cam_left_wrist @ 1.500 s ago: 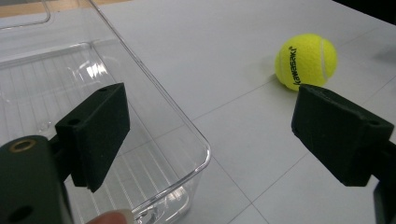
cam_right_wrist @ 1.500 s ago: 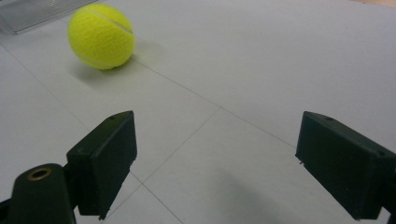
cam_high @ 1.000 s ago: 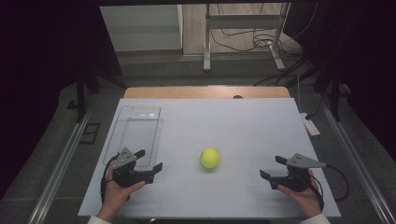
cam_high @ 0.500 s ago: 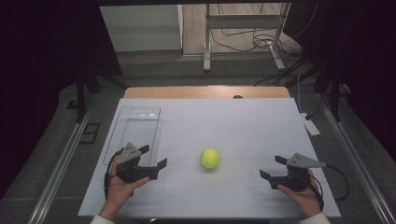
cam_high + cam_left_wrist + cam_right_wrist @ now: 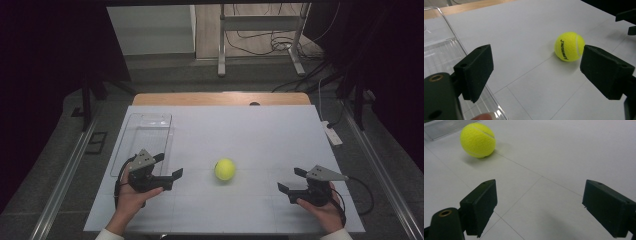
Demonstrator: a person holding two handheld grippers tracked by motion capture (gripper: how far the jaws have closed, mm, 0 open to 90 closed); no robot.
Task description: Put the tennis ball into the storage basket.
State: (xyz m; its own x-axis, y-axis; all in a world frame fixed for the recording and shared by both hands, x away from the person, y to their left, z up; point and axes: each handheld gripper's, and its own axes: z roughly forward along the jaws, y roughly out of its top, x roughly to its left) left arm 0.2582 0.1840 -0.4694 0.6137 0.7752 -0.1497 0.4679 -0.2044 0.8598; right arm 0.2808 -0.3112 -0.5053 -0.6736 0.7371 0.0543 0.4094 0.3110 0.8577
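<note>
A yellow tennis ball lies on the white table sheet, near the front middle. My left gripper is open to the ball's left, jaws pointing toward it with a gap between. In the left gripper view the ball sits ahead, close to the right jaw, and the left gripper holds nothing. My right gripper is open at the ball's right, farther off. In the right gripper view the ball is at the upper left, well beyond the empty right gripper.
A clear plastic tray lies empty at the left of the sheet, just behind my left hand; its rim runs beside the left jaw. A white power strip lies off the right edge. A metal stand is beyond the table.
My left gripper has slid to the right, closer to the ball. The right gripper and the ball have stayed put.
</note>
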